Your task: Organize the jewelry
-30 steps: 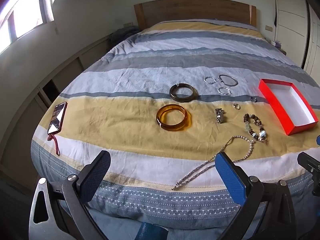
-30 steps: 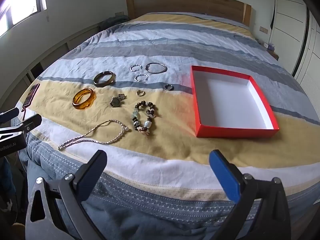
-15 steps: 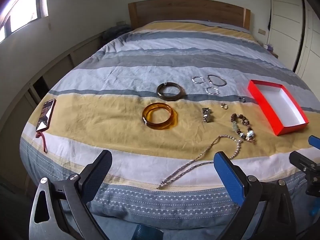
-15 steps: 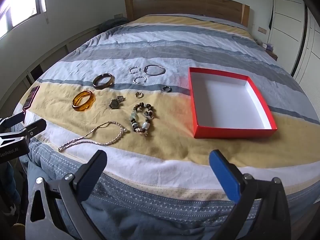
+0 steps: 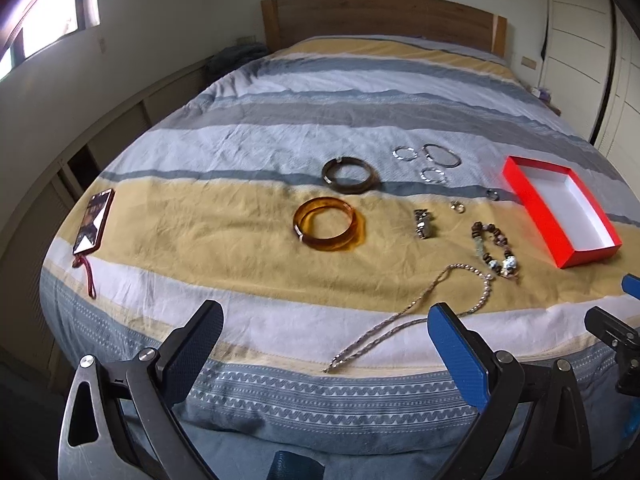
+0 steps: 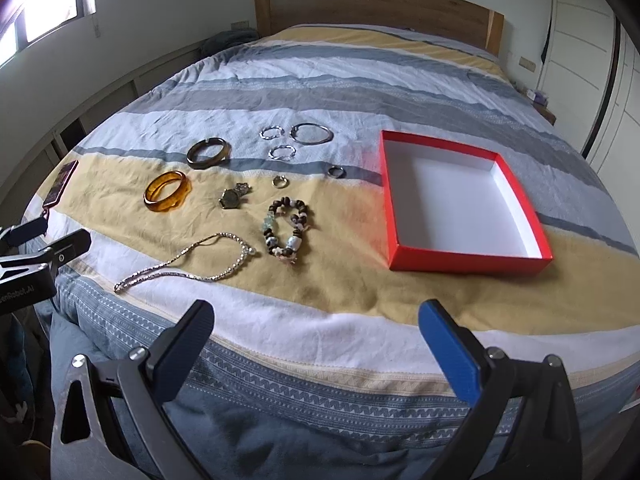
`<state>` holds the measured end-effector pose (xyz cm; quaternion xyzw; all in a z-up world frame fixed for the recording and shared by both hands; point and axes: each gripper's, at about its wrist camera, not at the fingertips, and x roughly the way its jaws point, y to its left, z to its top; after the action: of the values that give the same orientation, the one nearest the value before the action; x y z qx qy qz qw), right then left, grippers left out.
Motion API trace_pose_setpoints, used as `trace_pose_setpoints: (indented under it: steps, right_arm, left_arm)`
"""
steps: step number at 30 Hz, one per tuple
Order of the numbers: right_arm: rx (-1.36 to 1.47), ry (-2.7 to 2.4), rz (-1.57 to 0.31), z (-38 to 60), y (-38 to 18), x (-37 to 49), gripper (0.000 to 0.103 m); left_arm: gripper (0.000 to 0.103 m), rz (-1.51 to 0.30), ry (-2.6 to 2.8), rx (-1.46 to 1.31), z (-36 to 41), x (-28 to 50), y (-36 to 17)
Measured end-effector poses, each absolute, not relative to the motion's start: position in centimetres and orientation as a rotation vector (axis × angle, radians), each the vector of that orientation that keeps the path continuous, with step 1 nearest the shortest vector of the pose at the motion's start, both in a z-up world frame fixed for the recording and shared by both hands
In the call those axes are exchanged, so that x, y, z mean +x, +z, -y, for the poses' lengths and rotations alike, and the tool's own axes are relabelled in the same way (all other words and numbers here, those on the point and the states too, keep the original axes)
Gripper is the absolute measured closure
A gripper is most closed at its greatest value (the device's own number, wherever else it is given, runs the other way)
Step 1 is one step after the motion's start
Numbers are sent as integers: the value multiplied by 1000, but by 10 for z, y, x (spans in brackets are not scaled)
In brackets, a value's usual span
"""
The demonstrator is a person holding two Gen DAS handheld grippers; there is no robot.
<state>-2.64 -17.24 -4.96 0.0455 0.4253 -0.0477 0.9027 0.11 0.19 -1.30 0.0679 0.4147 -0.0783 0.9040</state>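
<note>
Hand-held grippers, left (image 5: 325, 322) and right (image 6: 315, 320), both spread wide, empty; jewelry box (image 6: 460, 258) empty.

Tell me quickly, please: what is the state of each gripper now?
Left gripper: open, holding nothing, above the foot of the bed.
Right gripper: open, holding nothing.

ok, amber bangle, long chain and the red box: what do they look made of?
Amber bangle: translucent glossy resin or glass, light glows through it. Long chain: silvery metal links, glinting, possibly beaded. Red box: matte card, thin red walls, white inside.
</note>
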Motion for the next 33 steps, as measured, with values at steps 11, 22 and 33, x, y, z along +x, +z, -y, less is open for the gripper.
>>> trace_pose_setpoints:
  steps: [11,22,33]
  right_arm:
    - [143,-86,-909,182,-60,-22,1]
    - [155,-78,-957,188,-73,-7,1]
    - [150,-41,-1001,188,-87,21,1]
  left_arm:
    - [3,-877,-255,149,3,-1,-25]
    - [9,-963,-375,203,25,17,-66]
    - [36,-1096,-434,255,38,53,-119]
